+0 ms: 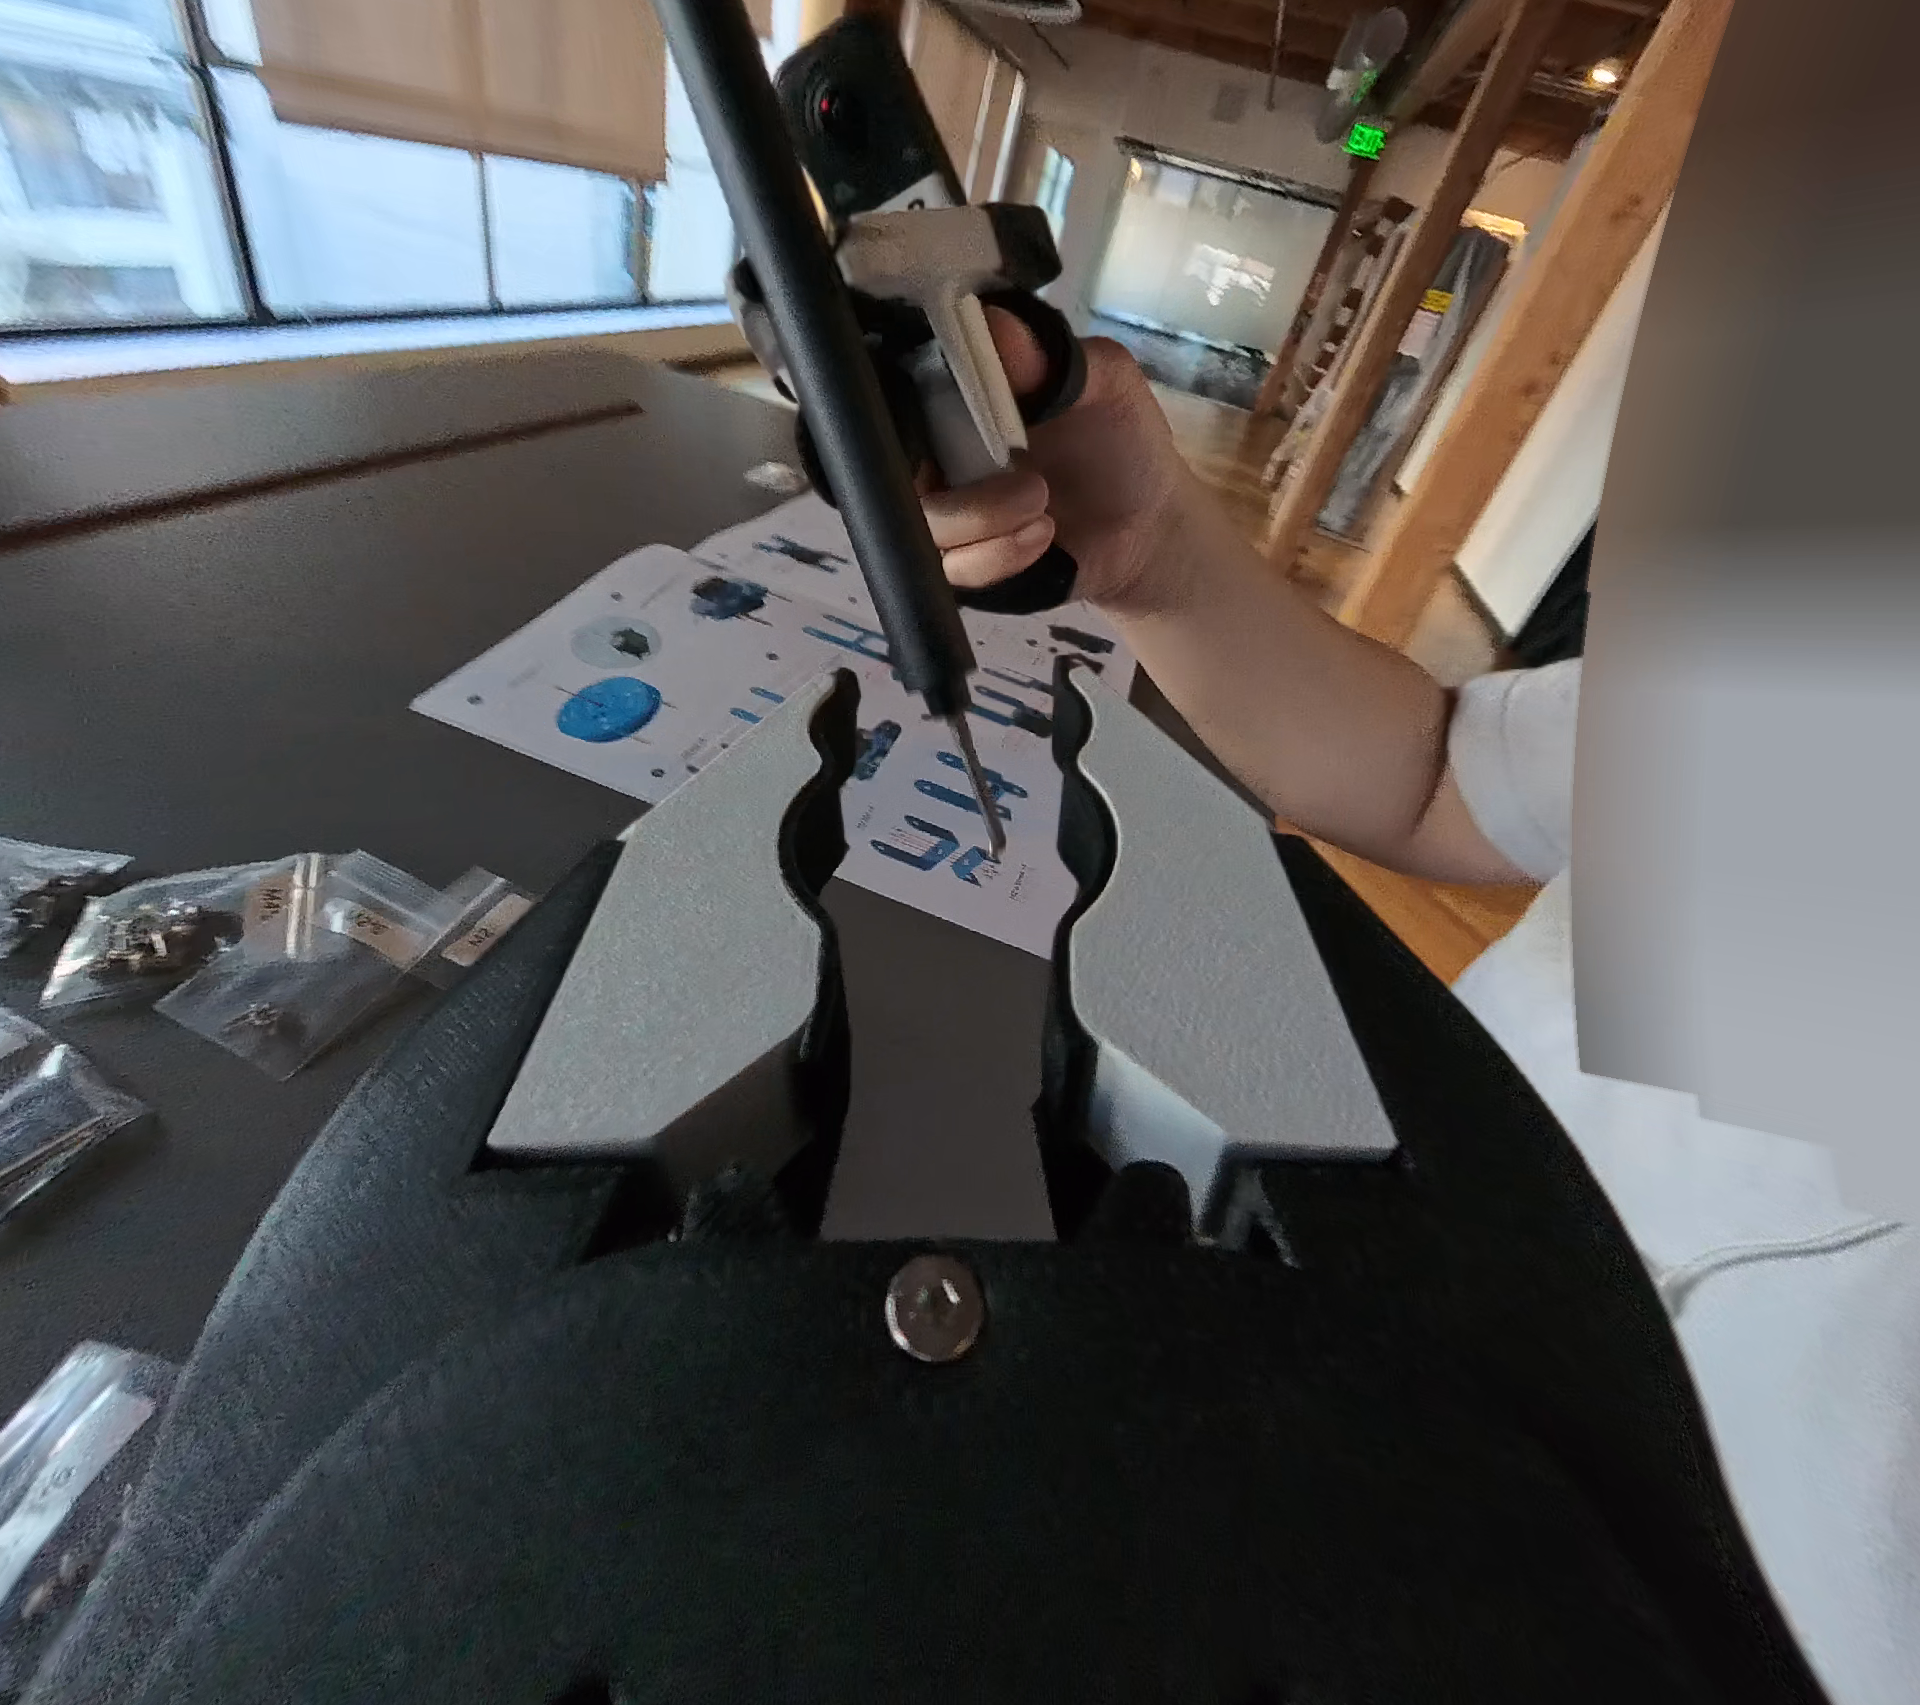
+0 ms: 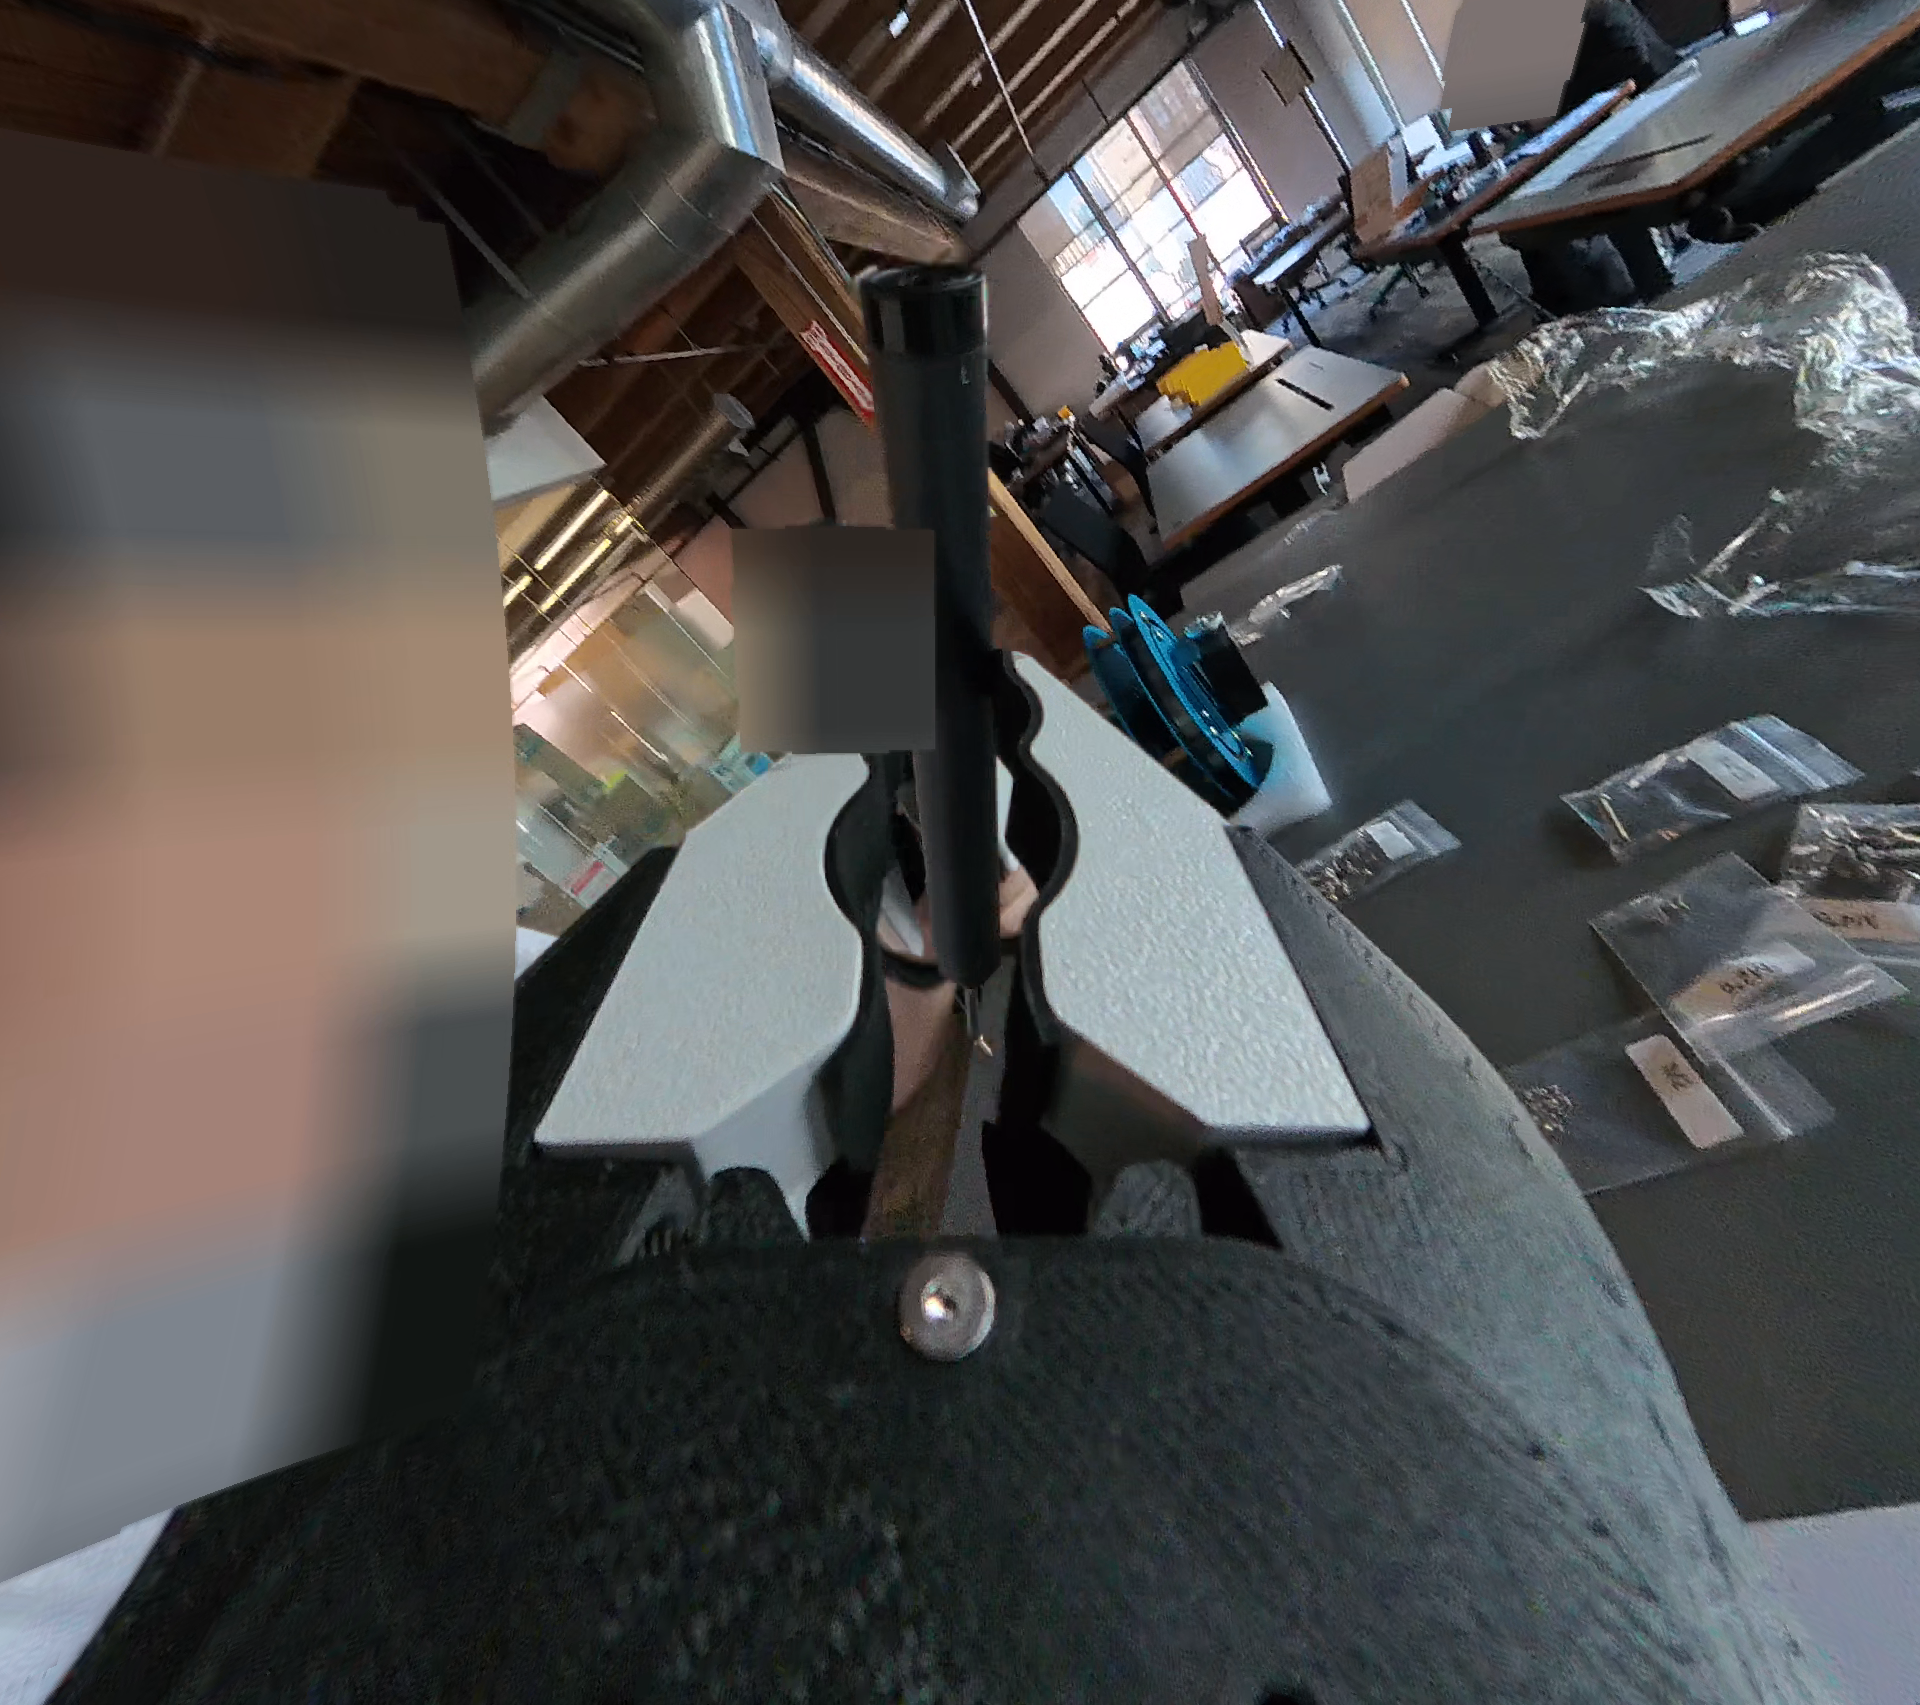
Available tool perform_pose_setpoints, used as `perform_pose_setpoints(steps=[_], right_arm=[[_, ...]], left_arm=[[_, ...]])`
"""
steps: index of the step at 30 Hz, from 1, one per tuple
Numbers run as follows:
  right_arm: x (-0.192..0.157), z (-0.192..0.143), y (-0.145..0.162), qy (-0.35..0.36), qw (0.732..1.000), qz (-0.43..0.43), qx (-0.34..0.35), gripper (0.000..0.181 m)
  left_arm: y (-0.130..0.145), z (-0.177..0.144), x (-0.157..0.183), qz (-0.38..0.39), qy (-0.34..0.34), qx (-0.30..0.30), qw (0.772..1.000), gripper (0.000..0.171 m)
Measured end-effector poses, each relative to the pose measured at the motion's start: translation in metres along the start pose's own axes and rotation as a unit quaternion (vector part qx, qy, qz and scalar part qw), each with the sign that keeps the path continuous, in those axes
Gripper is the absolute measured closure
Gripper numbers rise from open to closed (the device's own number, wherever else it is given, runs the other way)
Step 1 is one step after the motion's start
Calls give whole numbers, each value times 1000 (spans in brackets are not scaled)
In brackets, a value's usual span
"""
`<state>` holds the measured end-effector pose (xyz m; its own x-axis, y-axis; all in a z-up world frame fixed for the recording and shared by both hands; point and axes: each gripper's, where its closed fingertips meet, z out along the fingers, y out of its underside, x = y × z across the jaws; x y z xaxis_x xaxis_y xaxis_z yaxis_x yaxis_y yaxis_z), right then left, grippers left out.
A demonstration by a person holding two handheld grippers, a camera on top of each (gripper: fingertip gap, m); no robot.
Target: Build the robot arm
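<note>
My left gripper (image 1: 951, 710) is open and empty, its jaws spread above a printed instruction sheet (image 1: 665, 668) on the dark table (image 1: 260, 564). My right gripper (image 2: 940, 715) is shut on a black screwdriver (image 2: 930, 460), held near its lower end, handle up. In the left wrist view the right gripper (image 1: 821, 408), in a person's hand (image 1: 1039, 492), holds the screwdriver (image 1: 790, 284) tilted. Its thin bit points down at the sheet, just beyond my left fingertips.
Several small clear bags of screws (image 1: 260, 928) lie on the table to the left, also in the right wrist view (image 2: 1714, 959). A blue round part on white foam (image 2: 1164, 699) and crumpled clear wrap (image 2: 1714, 408) sit farther off. The table's edge runs under the person's forearm. Tip to tip, the grippers are about 8 cm apart.
</note>
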<state>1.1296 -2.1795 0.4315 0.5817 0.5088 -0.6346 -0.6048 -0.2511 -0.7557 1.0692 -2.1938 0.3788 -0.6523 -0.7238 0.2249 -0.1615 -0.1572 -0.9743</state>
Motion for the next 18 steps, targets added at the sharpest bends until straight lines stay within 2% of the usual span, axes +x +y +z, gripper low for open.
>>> perform_pose_setpoints(steps=[1,5,7,8,9,12,14,18], right_arm=[[2,2,3,1,1000,-4,-4,167],[7,5,7,2,1000,-24,-11,167],[8,3,7,4,999,-37,-6,167],[8,1,7,5,999,-42,-5,167],[9,-1,7,7,999,-50,-7,167],[9,-10,12,0,996,-87,-23,166],[1,-16,20,-29,992,-121,-37,166],[-2,-24,46,-77,985,-123,-96,162]], left_arm=[[0,6,-7,-19,5,-19,1000,134],[5,31,-19,-94,64,-62,992,132],[14,40,-16,-123,99,-83,984,140],[16,42,-13,-126,117,-87,981,152],[17,44,-11,-126,131,-86,980,156],[22,44,-10,-128,143,-113,975,156],[27,42,-3,-120,161,-140,970,156],[40,45,7,-97,174,-199,960,156]])
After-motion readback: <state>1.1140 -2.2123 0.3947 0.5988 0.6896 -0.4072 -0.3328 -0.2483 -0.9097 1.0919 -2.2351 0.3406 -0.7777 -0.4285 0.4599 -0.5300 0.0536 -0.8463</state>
